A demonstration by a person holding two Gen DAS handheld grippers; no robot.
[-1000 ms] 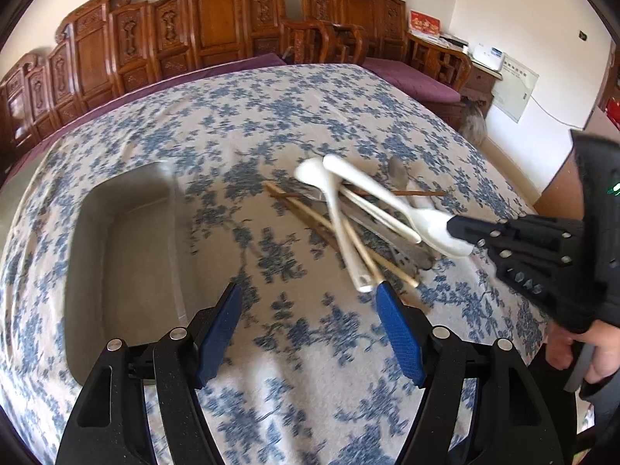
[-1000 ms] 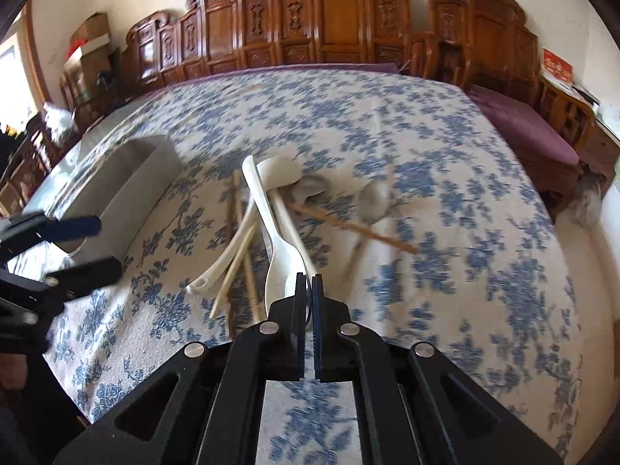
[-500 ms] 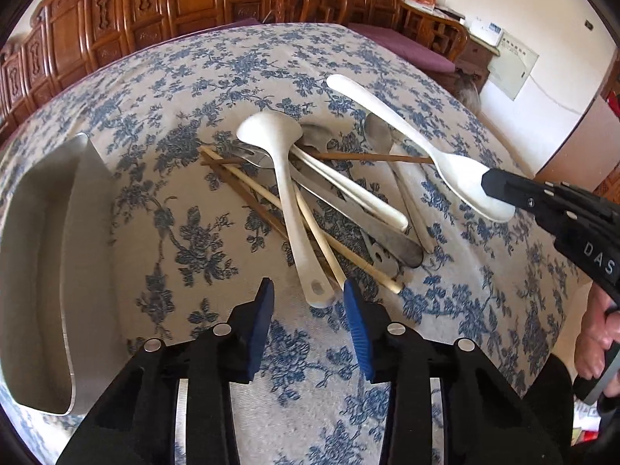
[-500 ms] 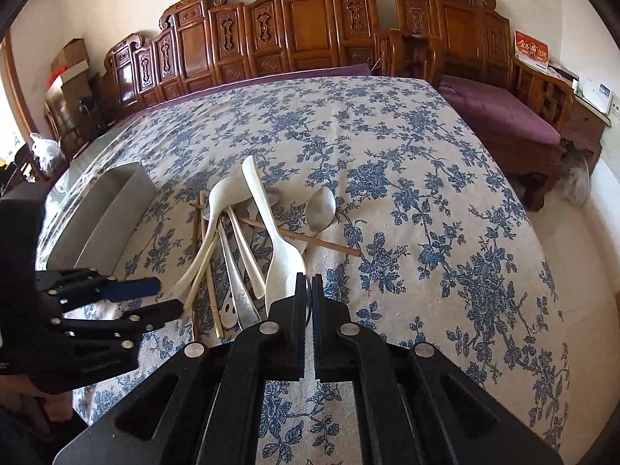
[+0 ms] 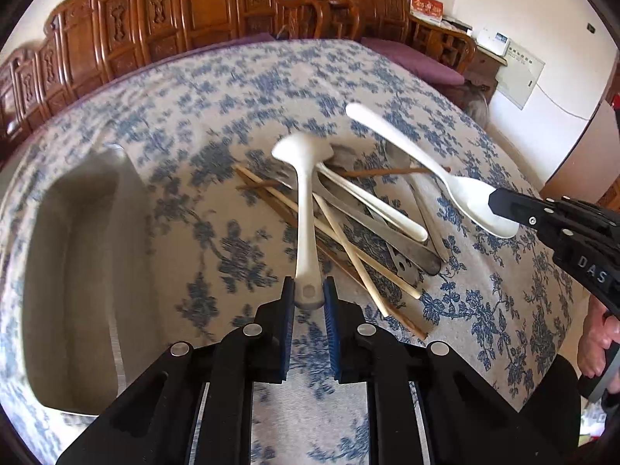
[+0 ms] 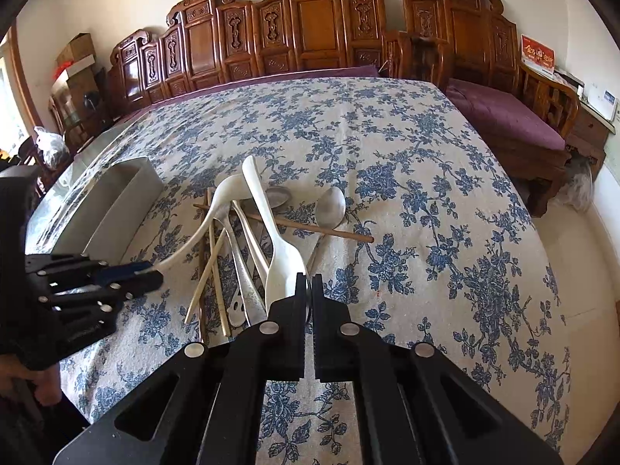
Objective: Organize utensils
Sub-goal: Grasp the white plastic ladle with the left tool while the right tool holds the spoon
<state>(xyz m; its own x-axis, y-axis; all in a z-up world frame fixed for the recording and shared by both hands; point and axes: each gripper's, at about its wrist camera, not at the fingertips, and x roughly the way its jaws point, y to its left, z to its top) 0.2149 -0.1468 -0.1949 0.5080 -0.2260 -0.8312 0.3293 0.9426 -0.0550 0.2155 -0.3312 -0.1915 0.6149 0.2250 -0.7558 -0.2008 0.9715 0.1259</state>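
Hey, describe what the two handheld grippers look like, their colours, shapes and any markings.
Both are matte black plastic with angular, cut-out linkage arms and round silver pivot pins. The left gripper has blue ribbed pads on its fingers; the right gripper has plain black, flat-faced fingers. White letters "DAS" show on the right gripper's body in the left wrist view, and small silver screws dot its side. No cables or sleeves show.

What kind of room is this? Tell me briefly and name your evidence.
Probably a living or dining room in a home: carved wooden chairs line the wall, a purple-cushioned wooden bench stands beside the table, and the table wears a blue floral tablecloth.
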